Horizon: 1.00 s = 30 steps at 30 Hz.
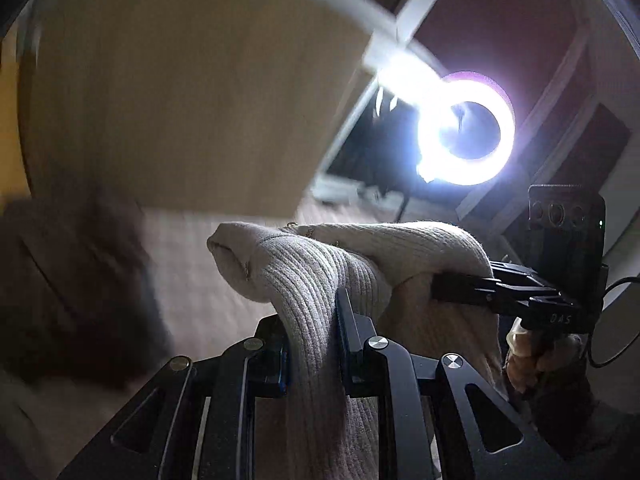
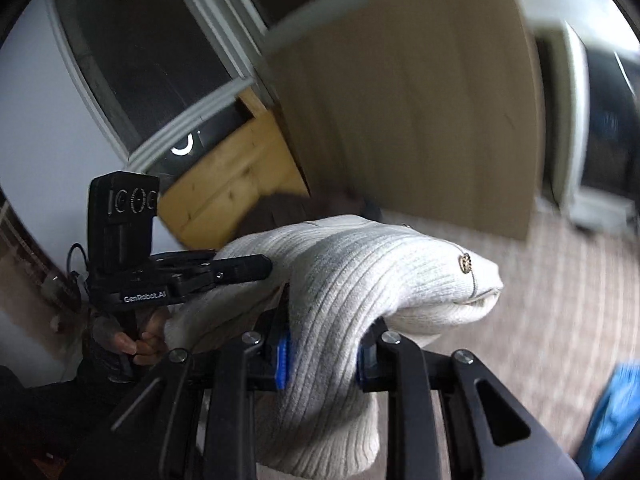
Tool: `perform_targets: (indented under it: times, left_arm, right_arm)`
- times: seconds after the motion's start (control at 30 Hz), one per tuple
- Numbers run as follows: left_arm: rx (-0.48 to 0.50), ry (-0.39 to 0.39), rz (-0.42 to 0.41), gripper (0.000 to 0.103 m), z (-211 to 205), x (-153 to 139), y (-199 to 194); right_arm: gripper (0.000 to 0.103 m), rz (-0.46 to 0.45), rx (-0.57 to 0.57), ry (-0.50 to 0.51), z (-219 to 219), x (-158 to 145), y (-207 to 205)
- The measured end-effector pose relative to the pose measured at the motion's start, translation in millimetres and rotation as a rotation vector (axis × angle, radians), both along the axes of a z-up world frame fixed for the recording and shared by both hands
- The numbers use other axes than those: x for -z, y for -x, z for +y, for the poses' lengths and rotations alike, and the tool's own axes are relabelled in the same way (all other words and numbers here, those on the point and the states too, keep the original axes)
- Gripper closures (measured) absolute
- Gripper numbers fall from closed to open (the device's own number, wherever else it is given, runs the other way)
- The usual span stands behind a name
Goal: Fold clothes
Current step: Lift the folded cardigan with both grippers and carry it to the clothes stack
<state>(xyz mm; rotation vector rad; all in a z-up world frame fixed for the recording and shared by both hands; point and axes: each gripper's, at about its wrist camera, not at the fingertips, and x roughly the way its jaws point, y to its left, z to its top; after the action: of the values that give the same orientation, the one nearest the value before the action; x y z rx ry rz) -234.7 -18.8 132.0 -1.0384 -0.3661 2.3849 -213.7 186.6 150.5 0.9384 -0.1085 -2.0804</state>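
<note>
Held aloft between both tools: a cream ribbed knit garment (image 1: 320, 276), bunched and draped over the fingers, clear of any surface. Left gripper (image 1: 312, 344) clamped on a thick fold of the knit, black fingers (image 1: 352, 320) pressed against either side of the cloth, fabric hanging down between the linkage bars. Seen from the left wrist view, right gripper (image 1: 460, 290) reaching in from the right edge, fingers closed onto the far end of the same garment, with a bare hand (image 1: 532, 356) wrapped round its handle below. From the right wrist view, right gripper (image 2: 324, 344) pinching another bunch of the garment (image 2: 360, 276), blue pads (image 2: 282, 354) showing beside the cloth, and a small round metallic button (image 2: 465, 262) visible near the folded end at right. In that same view, left gripper (image 2: 256, 270) entering from the left, fingers shut on the knit, held by a hand (image 2: 136, 340) at its grip. Behind, much blurred: a tan wooden panel (image 1: 180, 92), a bright ring light (image 1: 466, 132), dark windows with pale frames (image 2: 152, 60), and a pale patterned surface (image 2: 560, 288) below, too smeared to identify. A blue item (image 2: 616, 412) at the lower right edge of the right wrist view, too blurred to name.
</note>
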Motion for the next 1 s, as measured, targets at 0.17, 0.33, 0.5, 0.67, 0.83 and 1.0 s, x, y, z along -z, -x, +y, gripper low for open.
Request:
perform_targets:
  times: [0.17,0.33,0.5,0.67,0.83,1.0]
  left_arm:
    - [-0.052,0.052,0.103,0.086,-85.7,-42.6,31.7]
    - [-0.146,0.102,0.107,0.086,-160.0,-29.6,59.1]
    - [-0.228,0.098,-0.102,0.086,-229.6,73.2,84.0]
    - [-0.301,-0.028,-0.188,0.071,-271.0,119.0,75.2]
    - [-0.311,0.048,-0.122,0.070,-265.1,94.1,43.6]
    - [-0.277,0.129,-0.137,0.069,-259.6,91.2,15.9]
  right_arm:
    - [0.080,0.114,-0.008,-0.019,-101.1,-30.8,40.5]
    - [0.080,0.070,-0.032,-0.026,-183.6,0.7,85.7]
    - [0.080,-0.091,-0.063,-0.205,-258.7,109.3,108.5]
    - [0.069,-0.110,-0.101,-0.350,-284.2,140.5,93.0]
    - [0.049,-0.096,-0.056,-0.293,-256.3,106.8,81.6]
    - [0.049,-0.171,-0.031,-0.224,-225.9,107.8,69.7]
